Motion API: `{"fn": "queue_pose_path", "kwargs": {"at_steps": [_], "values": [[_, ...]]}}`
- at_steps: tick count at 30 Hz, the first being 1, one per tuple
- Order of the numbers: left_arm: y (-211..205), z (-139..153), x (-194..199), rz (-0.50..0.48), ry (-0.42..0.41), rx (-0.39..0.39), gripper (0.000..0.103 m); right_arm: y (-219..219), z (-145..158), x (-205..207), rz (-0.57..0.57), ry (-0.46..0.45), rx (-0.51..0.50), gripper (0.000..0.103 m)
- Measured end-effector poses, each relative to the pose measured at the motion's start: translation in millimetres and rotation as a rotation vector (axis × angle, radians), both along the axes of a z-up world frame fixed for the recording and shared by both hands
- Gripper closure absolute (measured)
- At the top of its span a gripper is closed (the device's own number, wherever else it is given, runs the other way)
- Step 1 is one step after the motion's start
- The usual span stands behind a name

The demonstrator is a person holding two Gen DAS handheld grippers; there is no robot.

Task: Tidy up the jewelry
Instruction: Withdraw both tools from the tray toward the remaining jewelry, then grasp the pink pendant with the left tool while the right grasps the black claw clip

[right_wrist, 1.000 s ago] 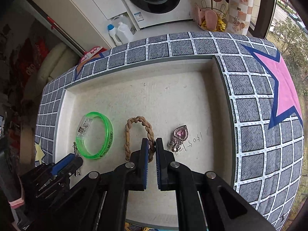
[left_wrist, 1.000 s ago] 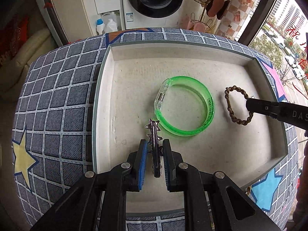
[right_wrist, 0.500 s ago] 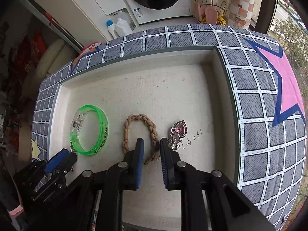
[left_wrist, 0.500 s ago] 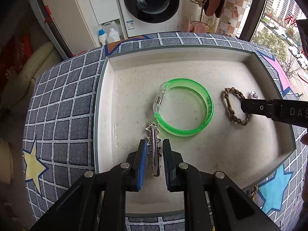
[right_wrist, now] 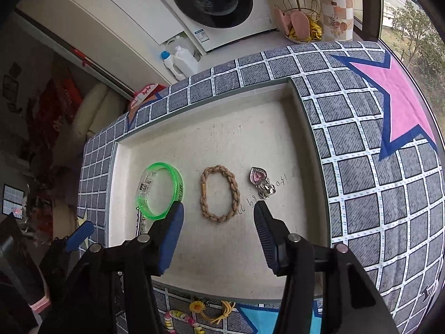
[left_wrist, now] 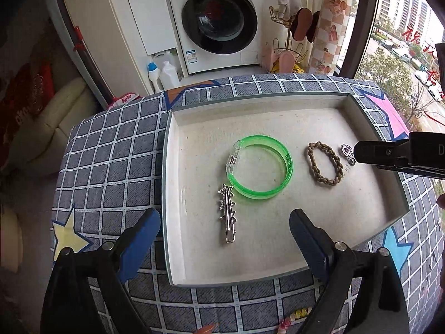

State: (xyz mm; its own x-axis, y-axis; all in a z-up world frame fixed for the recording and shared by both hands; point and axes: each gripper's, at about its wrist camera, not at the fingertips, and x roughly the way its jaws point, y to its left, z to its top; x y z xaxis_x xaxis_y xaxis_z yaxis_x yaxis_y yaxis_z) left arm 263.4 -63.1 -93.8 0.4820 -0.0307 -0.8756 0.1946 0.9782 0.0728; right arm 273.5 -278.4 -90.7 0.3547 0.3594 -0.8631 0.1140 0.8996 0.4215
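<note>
A white tray [left_wrist: 178, 183] lies on a checked cloth. In it, left to right, are a silver star hair clip [left_wrist: 228, 217], a green bangle [left_wrist: 281, 150], a braided tan bracelet [left_wrist: 325, 164] and a pink heart pendant [right_wrist: 258, 176]. My left gripper [left_wrist: 224, 218] hovers over the clip with its jaws opening wide, touching nothing. My right gripper [right_wrist: 219, 208] hangs above the near end of the braided bracelet [right_wrist: 219, 193], jaws opening, pads clear of it. The green bangle [right_wrist: 160, 190] sits left of it. In the left wrist view one right finger [left_wrist: 386, 154] half hides the pendant.
Loose bead and flower pieces [right_wrist: 194, 314] lie on the cloth [right_wrist: 375, 194] in front of the tray. Beyond the table stand a washing machine [left_wrist: 219, 22], detergent bottles [left_wrist: 164, 73] and a wire rack [left_wrist: 289, 41]. A window is on the right.
Both grippers have opened and lifted a little. The left one let go of the hair clip, the right one let go of the braided bracelet; both pieces now lie free in the tray.
</note>
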Motion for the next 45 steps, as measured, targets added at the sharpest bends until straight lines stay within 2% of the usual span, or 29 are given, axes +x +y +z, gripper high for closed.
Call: {"fn": "queue_pose_path", "kwargs": {"at_steps": [1,3,7,8,13,17,22,28,36,45], "values": [[1.6,1.9,-3.8,-0.006,-0.001,0.001,0.000,-0.2,2.6,-3.7,-0.002,-0.004,0.005,0.036],[3.6,5.5,-11.4,-0.018,-0.002,0.005,0.000,-0.6,8.4,-11.9,-0.009,-0.015,0.014,0.020],[13.8,12.4,-31.4,-0.024,-0.001,0.015,0.000,-3.8,19.3,-32.3,-0.045,-0.044,0.030,0.019],[17.8,13.5,-36.0,-0.023,0.002,0.010,0.000,-3.7,20.9,-36.7,-0.050,-0.045,0.034,0.011],[40.7,10.2,-61.2,0.001,0.048,-0.009,0.000,-1.0,30.4,-63.5,-0.058,-0.051,0.027,0.010],[54.0,2.4,-87.3,-0.021,0.102,-0.037,0.000,-1.8,31.2,-90.6,-0.050,-0.020,0.018,0.010],[60.7,-10.1,-125.3,-0.097,0.131,-0.012,0.000,4.7,23.3,-123.3,-0.034,0.044,-0.011,0.010],[64.0,-27.3,-158.6,-0.175,0.194,-0.022,0.000,12.2,1.6,-166.8,-0.038,0.139,-0.019,0.010],[56.4,-42.9,-170.5,-0.187,0.216,-0.030,0.000,35.4,-20.4,-202.4,-0.002,0.217,-0.054,0.010],[43.0,-51.1,-170.8,-0.244,0.191,-0.002,0.000,52.8,-33.0,-207.3,0.012,0.248,-0.074,0.010]]}}
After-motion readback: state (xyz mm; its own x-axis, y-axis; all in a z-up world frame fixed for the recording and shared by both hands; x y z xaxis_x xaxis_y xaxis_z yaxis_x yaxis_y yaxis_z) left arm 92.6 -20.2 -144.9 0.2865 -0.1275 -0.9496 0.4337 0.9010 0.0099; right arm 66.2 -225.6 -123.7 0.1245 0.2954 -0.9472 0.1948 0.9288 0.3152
